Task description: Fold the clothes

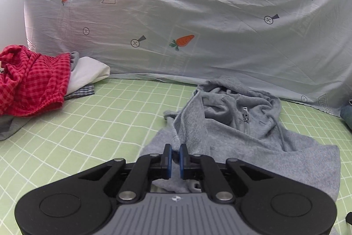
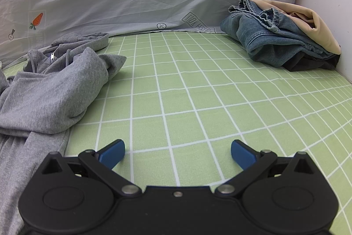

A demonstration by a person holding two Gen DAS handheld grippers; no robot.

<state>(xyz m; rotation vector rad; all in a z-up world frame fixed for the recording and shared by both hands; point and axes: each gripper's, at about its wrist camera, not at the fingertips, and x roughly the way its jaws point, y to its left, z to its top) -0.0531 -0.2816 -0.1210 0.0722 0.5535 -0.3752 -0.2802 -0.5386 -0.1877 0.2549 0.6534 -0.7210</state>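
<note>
Your left tool [image 1: 175,154] was closed on a fold of the grey hoodie [image 1: 253,131] lying on the green sheet [image 2: 198,85], its lower part hidden behind the tool, while your right tool [image 2: 177,152] stood wide and empty.

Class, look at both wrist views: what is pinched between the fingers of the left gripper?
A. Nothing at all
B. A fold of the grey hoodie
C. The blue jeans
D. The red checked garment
B. In the left wrist view the left gripper has its blue pads closed on a raised fold of the grey hoodie, while the red checked garment and the jeans lie apart in piles.
</note>
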